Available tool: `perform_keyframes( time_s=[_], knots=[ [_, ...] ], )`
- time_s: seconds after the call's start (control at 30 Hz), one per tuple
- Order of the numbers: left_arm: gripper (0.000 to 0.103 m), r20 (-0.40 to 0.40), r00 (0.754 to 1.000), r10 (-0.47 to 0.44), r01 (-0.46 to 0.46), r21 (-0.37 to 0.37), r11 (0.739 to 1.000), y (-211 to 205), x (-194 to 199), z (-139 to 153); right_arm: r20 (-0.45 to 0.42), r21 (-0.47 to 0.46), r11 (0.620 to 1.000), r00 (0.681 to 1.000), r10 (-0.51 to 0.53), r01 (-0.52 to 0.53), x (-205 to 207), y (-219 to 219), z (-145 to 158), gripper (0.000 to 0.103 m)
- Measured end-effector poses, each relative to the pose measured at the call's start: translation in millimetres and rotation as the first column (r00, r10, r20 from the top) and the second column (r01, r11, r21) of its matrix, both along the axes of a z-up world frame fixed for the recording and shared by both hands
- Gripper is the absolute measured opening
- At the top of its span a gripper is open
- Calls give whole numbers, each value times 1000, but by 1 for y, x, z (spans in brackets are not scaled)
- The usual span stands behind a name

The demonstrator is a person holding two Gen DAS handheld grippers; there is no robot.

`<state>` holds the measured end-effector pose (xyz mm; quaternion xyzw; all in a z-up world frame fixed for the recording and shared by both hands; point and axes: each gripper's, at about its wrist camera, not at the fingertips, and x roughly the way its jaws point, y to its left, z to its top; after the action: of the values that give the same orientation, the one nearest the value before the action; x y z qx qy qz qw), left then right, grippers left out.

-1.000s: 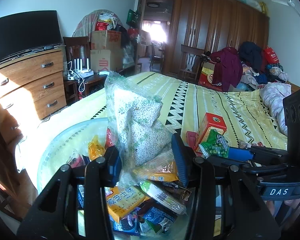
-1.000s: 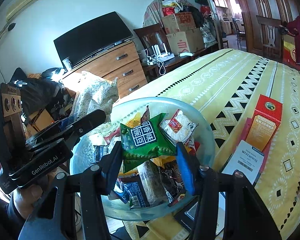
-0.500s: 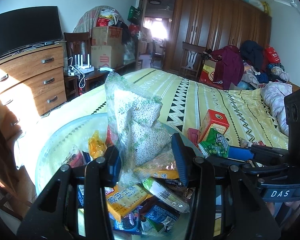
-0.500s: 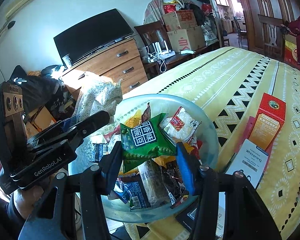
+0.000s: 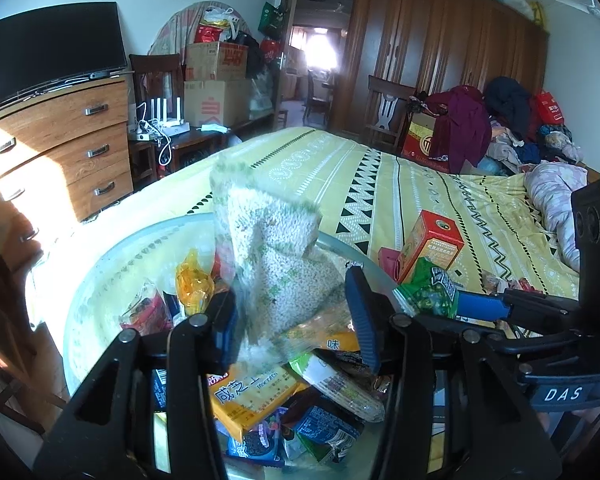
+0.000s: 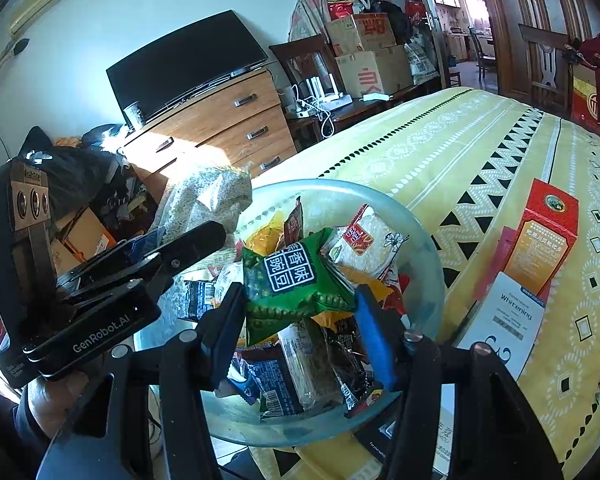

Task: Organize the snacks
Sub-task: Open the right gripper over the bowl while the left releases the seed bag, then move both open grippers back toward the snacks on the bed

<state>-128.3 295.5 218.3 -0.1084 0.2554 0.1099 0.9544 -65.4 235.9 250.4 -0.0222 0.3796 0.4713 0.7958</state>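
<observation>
A bedroom held a bed under a yellow patterned bedspread (image 6: 480, 152), and at the bed's near edge sat a round pale-green glass bowl (image 6: 416, 236) heaped with snack packets. Over that bowl the left gripper (image 5: 294, 316) had a tall clear bag of pale puffed grains (image 5: 276, 264) standing between its jaws, which were opening; the bag looked blurred, and whether the pads touched it could not be told. Beside it, also above the bowl, the right gripper (image 6: 300, 320) had a green pea-snack packet with a dark label (image 6: 296, 280) between its jaws, likewise opening. Just right of the bowl a red and orange carton (image 6: 544, 236) lay on the bedspread. Behind the bowl stood a wooden chest of drawers (image 6: 224, 128).
</observation>
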Motion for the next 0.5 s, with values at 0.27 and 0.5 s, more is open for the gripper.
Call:
perform_keyframes(
  time_s=[0.27, 0.5],
  knots=[
    [75, 0, 1000, 6, -6, 1, 1000, -2, 0, 0, -17, -3, 1000, 1000, 0, 0, 0, 0, -8, 65],
    [103, -35, 998, 55, -55, 1, 998, -5, 3, -4, -56, -1, 999, 998, -40, 40, 0, -14, -20, 84]
  ],
)
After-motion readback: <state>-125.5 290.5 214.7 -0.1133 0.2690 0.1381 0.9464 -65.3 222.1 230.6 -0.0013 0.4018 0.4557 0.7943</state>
